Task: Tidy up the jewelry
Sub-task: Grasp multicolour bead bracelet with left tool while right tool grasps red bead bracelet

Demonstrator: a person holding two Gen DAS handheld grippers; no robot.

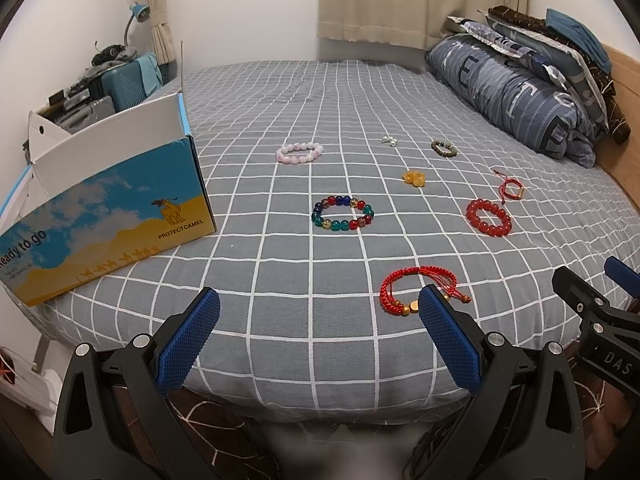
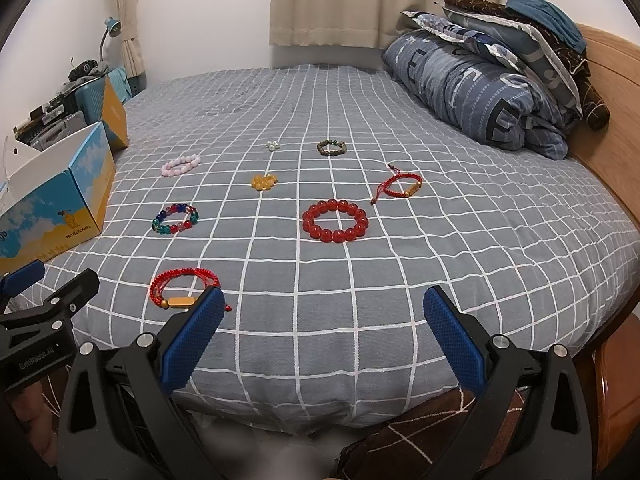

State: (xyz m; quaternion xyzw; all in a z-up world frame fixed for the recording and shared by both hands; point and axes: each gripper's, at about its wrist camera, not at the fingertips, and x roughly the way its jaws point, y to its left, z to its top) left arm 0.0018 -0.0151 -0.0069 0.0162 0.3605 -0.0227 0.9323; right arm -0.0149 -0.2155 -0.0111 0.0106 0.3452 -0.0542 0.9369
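Observation:
Several pieces of jewelry lie spread on the grey checked bed [image 1: 280, 320]. A red braided cord bracelet [image 1: 416, 280] [image 2: 182, 284] lies nearest the front edge. A multicoloured bead bracelet [image 1: 343, 213] [image 2: 175, 219], a big red bead bracelet [image 1: 488, 217] [image 2: 335, 221], a thin red cord bracelet [image 2: 400, 187], a pink bead bracelet [image 1: 300, 153], an amber piece [image 2: 264, 182], a dark bead bracelet [image 2: 331, 148] and a small pearl piece [image 2: 273, 145] lie farther back. An open blue-and-yellow shoebox [image 1: 108, 208] [image 2: 60, 200] stands at the left. My left gripper [image 1: 320, 308] and right gripper [image 2: 324, 308] are open and empty above the bed's front edge.
A rolled blue duvet and stacked pillows [image 2: 480, 92] lie at the back right by the wooden headboard [image 2: 612, 80]. Suitcases and a desk lamp [image 1: 120, 76] stand left behind the box. Beige curtains [image 2: 332, 0] hang at the back.

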